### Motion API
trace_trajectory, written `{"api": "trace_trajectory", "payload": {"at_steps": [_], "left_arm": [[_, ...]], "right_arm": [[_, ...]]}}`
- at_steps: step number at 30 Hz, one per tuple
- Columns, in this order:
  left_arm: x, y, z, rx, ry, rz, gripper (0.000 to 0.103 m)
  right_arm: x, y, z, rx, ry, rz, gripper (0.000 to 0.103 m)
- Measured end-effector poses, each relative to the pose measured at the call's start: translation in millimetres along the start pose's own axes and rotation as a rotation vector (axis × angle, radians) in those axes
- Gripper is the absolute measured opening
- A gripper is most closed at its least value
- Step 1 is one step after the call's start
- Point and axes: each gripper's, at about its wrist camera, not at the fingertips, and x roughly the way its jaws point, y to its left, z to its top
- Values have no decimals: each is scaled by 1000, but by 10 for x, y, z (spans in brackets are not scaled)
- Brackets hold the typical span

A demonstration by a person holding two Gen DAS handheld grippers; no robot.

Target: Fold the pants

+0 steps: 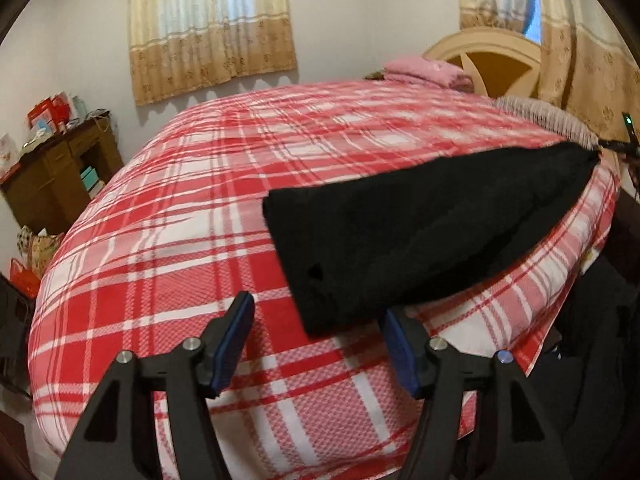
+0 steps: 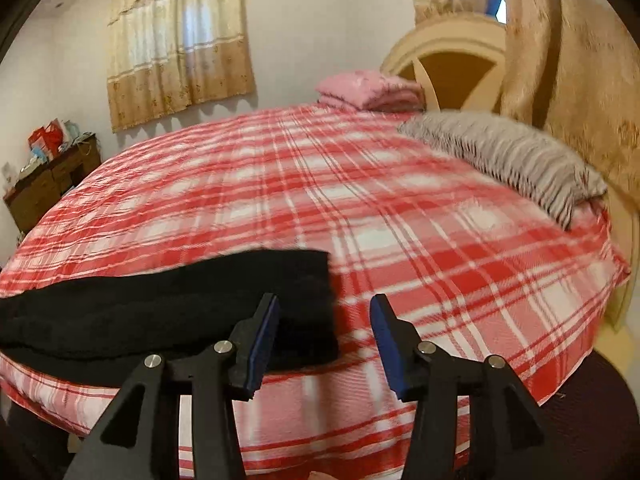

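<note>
Black pants [image 1: 424, 224] lie folded lengthwise in a long strip near the front edge of a bed with a red and white plaid cover [image 1: 208, 208]. My left gripper [image 1: 318, 312] is open and empty, just in front of the strip's left end. In the right wrist view the pants [image 2: 168, 308] lie at the lower left. My right gripper [image 2: 324, 312] is open and empty, its left finger [image 2: 262, 340] over the strip's right end. The right gripper's tip shows at the far right in the left wrist view [image 1: 624, 144].
A grey striped pillow [image 2: 516, 160] and folded pink blankets [image 2: 372, 90] lie by the headboard [image 2: 452, 64]. A brown desk with clutter [image 1: 56, 168] stands at the left wall. Curtains [image 1: 212, 28] hang behind. Bags [image 1: 32, 252] sit on the floor at left.
</note>
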Motion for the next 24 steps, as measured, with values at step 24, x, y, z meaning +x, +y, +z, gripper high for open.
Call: {"api": "trace_trajectory", "payload": {"at_steps": [24], "left_arm": [[42,-127,62,-113,-25,-44,66]], "right_arm": [[416,4013,-862,-852,168,415,50]]}}
